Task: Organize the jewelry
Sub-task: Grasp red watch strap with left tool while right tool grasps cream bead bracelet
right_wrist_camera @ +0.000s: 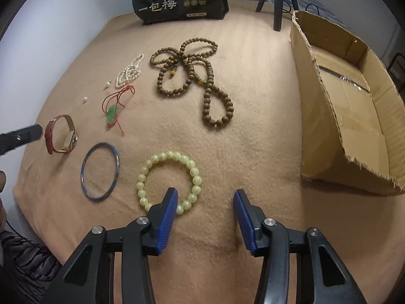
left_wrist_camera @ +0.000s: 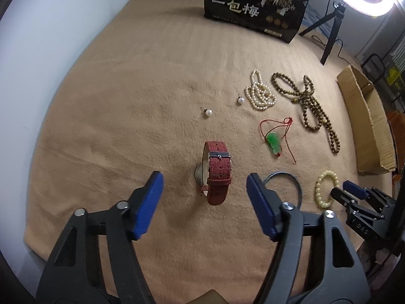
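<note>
Now, from my left gripper, jaws partly open and gripping nothing, I see the red fabric-strap wristwatch lying on its side between the blue pads, its long axis running 12 to 6 o'clock, steel case toward 9. Neither pad touches it. Bare tan blanket stretches to 9 and 10 o'clock. At 3 o'clock lies the thin blue metal bangle, flat, beside my right pad. Further right, my right gripper stands part open and empty; its left pad overlaps the lower rim of the pale yellow-green beaded bracelet, and I cannot tell whether it touches. At 1 o'clock the open cardboard box sits at the blanket's edge, clear cloth between.
</note>
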Motion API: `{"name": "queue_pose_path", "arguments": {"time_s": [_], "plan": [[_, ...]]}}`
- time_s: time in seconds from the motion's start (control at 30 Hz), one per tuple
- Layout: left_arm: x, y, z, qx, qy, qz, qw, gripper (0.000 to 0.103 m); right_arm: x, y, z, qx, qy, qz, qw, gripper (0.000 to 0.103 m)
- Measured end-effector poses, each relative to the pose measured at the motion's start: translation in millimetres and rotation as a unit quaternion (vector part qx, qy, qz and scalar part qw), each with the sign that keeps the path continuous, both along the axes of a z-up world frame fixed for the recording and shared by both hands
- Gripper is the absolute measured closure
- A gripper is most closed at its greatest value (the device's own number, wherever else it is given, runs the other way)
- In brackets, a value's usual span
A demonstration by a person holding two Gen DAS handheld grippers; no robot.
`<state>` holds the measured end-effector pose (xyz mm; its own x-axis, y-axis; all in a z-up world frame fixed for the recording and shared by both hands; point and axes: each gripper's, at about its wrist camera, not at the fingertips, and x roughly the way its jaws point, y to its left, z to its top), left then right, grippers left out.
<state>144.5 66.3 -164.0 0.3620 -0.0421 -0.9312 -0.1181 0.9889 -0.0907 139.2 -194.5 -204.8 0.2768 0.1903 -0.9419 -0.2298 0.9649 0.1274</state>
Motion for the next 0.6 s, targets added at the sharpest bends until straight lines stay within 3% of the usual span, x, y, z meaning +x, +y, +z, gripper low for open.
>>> {"name": "queue_pose_path", "arguments": {"time_s": [0.13,0.33,0.5,0.6], "plan": [[6,0,-7,0.004,0.006,0.000,1.0000,0.041,-1,9,-1,-0.011,-0.006,0.015,1.000,0.062],[13,-1,-19,-0.006,0.025,-0.003,0.9997,0.060,-1,18,-3,-0.011,-0.008,0.027,1.000,0.070],[17,0,-24,-0.011,0.033,-0.002,0.9994,0.082,1,21,-5,-0.002,-0.011,0.034,0.999,0.089],[17,0,-27,-0.005,0.035,-0.006,0.9994,0.082,2,21,-5,0.013,-0.009,0.032,0.999,0.096]]}}
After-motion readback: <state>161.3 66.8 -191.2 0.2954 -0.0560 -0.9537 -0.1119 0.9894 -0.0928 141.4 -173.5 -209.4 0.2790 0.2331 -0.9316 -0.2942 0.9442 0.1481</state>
